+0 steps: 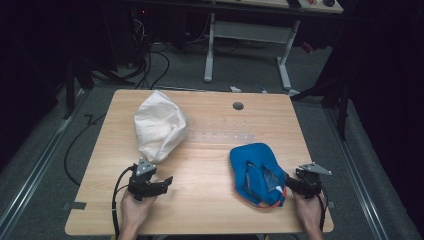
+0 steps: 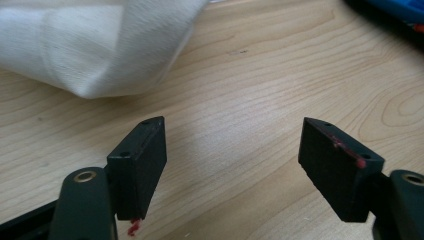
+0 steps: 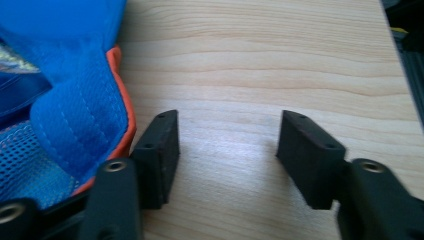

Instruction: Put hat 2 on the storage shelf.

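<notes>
No text, label, brand, number or sign can be read anywhere in the pictures.

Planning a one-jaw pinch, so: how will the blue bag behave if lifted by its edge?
The blue bag looks like soft fabric and mesh lying slumped on the table, so it will probably sag and fold. It seems light. The stitched orange rim should give the right gripper a non-slippery hold.
</notes>
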